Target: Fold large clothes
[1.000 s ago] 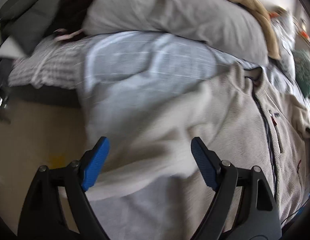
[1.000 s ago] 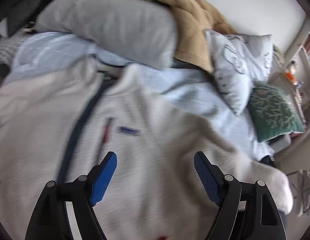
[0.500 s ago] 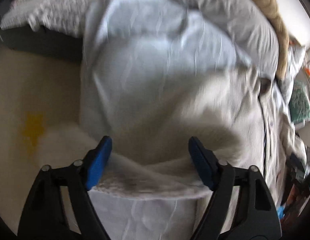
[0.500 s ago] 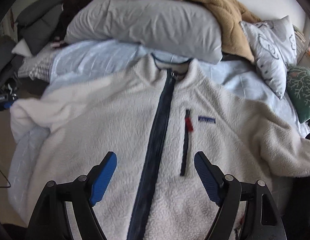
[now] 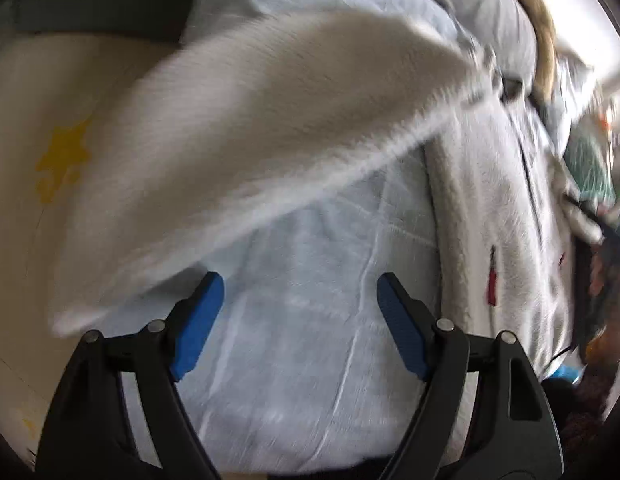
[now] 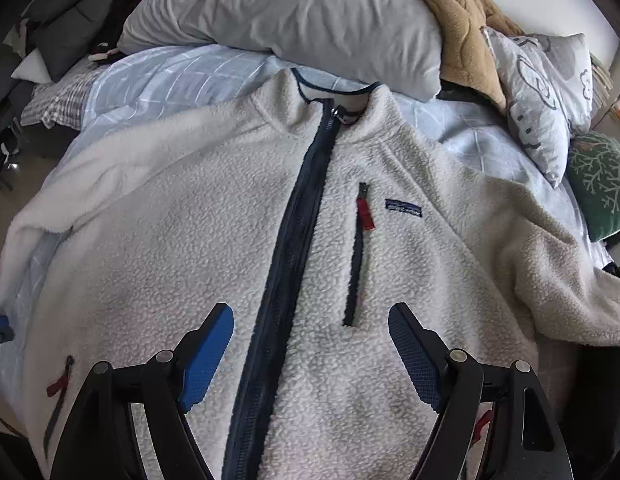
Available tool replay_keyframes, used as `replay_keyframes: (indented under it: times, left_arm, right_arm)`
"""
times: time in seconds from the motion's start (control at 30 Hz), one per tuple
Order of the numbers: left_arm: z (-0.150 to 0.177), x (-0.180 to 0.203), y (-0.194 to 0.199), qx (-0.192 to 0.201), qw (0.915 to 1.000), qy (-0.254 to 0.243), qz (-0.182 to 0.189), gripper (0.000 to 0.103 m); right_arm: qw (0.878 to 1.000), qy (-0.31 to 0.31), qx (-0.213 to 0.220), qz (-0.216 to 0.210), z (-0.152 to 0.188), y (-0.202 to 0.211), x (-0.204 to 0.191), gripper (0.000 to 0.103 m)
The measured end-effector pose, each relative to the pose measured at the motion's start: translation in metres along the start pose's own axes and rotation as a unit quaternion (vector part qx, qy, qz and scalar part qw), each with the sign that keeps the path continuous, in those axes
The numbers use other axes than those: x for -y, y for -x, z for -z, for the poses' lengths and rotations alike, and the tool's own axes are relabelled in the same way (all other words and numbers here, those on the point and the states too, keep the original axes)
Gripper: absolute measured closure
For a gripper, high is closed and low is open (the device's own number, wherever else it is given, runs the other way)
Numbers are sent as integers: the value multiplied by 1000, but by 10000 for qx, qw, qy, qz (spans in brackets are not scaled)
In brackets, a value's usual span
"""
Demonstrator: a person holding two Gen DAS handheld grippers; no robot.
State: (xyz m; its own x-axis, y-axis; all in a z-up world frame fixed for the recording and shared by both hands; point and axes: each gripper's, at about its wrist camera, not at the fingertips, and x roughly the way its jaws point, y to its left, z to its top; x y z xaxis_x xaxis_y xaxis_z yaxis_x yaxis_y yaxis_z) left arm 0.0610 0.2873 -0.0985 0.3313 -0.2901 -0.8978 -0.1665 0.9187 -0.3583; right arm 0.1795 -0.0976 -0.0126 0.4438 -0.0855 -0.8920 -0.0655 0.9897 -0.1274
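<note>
Fleece jacket, cream-white pile with a navy front zip [image 6: 294, 216], laid face up and spread flat across the pale blue checked bed sheet [image 6: 158, 80]; it fills the middle of the right wrist view, collar toward the top of the frame below the grey pillow [image 6: 294, 16]. Zip closed, chest pocket with a red pull right of centre.

Sleeve, cream fleece, long and soft [image 5: 250, 136]: in the left wrist view it runs blurred from the upper right down to the lower left, its cuff end hanging past the bed edge over the beige floor with a yellow star mark [image 5: 62, 156].

Left gripper, black arms with blue pads [image 5: 298, 312]: jaws stand wide apart, nothing between them but bare sheet; the sleeve lies just beside the left-hand pad, whether touching we cannot tell.

Right gripper, same make [image 6: 310, 344]: jaws wide apart over the lower front of the jacket, astride the zip, gripping nothing.

Step in hand, as we judge it: taking the sleeve to fold it inward over the body. To do it well, we would pinch near the cuff, taking fleece only and none of the sheet, then carry it flat across the chest without twisting. The right gripper could pin the body so that the jacket does not slide.
</note>
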Motion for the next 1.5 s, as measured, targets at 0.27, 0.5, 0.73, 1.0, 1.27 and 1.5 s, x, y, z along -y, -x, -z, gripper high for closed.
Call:
replay_keyframes:
  times: [0.27,0.5,0.73,1.0,1.27,1.5]
  left_arm:
    - [-7,-106,45,817,9832,1629,-140,18]
    - [9,-206,-40,-21,9147,3816,1333,24]
    - [-4,-199,-13,1061,9009,3874,1645,98]
    - [-103,-175,122,2986,9201,2441,688,98]
    - [-212,-150,156,3508,9221,1635,-31,98]
    - [-270,-143,146,3505,9238,1451,-522,98]
  right_arm:
    - [9997,206,-87,17,4,-6,-12,21]
    - [9993,343,-117,44,6,-8,-19,21]
    - [9986,381,-318,190,10,-23,-20,21]
    - [9985,319,-399,203,12,-31,-20,21]
    - [9992,361,-166,71,10,-31,-29,21]
    - [9882,414,471,-1394,-42,-17,-84,21]
